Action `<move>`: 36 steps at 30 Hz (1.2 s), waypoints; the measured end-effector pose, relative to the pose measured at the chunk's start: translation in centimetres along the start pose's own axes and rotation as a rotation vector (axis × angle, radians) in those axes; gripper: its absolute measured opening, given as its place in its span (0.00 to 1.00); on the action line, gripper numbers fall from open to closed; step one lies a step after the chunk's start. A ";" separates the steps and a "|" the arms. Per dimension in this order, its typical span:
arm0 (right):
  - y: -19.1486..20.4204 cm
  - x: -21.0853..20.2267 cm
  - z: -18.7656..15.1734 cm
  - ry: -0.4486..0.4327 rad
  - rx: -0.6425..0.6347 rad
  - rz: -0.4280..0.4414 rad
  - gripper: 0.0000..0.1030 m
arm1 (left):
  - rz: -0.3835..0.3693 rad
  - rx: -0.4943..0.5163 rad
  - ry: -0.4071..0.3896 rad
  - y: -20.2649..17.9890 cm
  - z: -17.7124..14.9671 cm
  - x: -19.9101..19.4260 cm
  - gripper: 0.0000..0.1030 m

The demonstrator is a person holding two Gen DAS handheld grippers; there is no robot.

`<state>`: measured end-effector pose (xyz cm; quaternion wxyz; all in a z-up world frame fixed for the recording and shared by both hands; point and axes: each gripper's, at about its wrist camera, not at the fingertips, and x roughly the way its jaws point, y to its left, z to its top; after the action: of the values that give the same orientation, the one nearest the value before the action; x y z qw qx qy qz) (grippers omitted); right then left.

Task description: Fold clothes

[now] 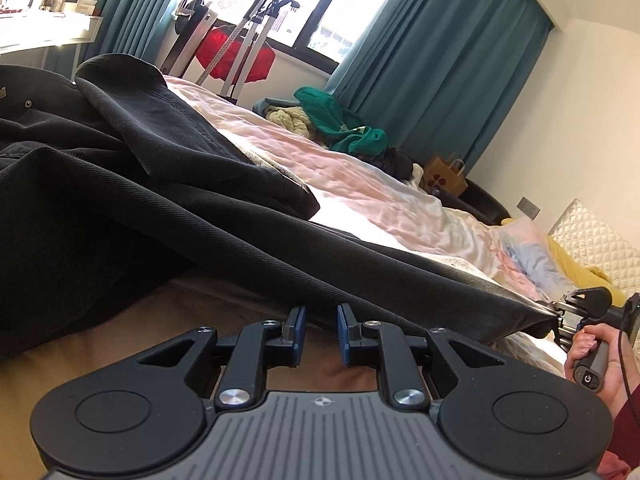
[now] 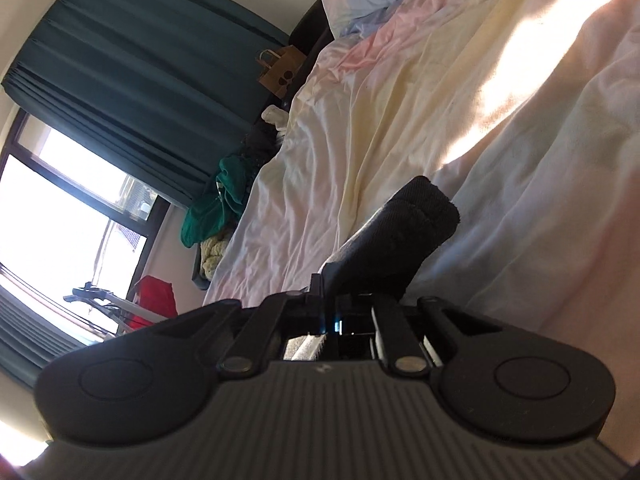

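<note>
Room: bedroom, teal curtains (image 1: pixel 436 60), my bed (image 1: pixel 360 184) in pale crumpled sheets.
Bag: brown paper bag (image 1: pixel 446 174) beside the bed; contents hidden.
Garment: dark trousers (image 1: pixel 140 184) spread over the bed.
Left gripper (image 1: pixel 321 330): parted, empty, just below the cloth edge.
Right gripper (image 2: pixel 340 300): apparently clamped on a trouser corner, pads shadowed.
</note>
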<state>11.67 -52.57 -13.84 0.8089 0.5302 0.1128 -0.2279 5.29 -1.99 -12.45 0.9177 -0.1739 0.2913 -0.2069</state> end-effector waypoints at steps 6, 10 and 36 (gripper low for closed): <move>-1.8 1.2 -0.5 0.058 0.079 -0.053 0.08 | 0.019 -0.050 0.033 0.4 0.5 -1.0 0.40; -1.4 1.3 -0.7 0.073 0.054 -0.068 0.08 | 0.131 -0.059 0.092 1.1 1.5 -3.5 0.51; -4.1 0.6 0.0 0.210 0.141 -0.108 0.34 | 0.373 -1.071 -0.025 20.9 1.5 -14.8 0.75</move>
<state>10.20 -54.09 -17.47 0.7400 0.5997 0.2088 -0.2217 0.96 23.23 -13.65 0.7259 -0.5630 0.3705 0.1375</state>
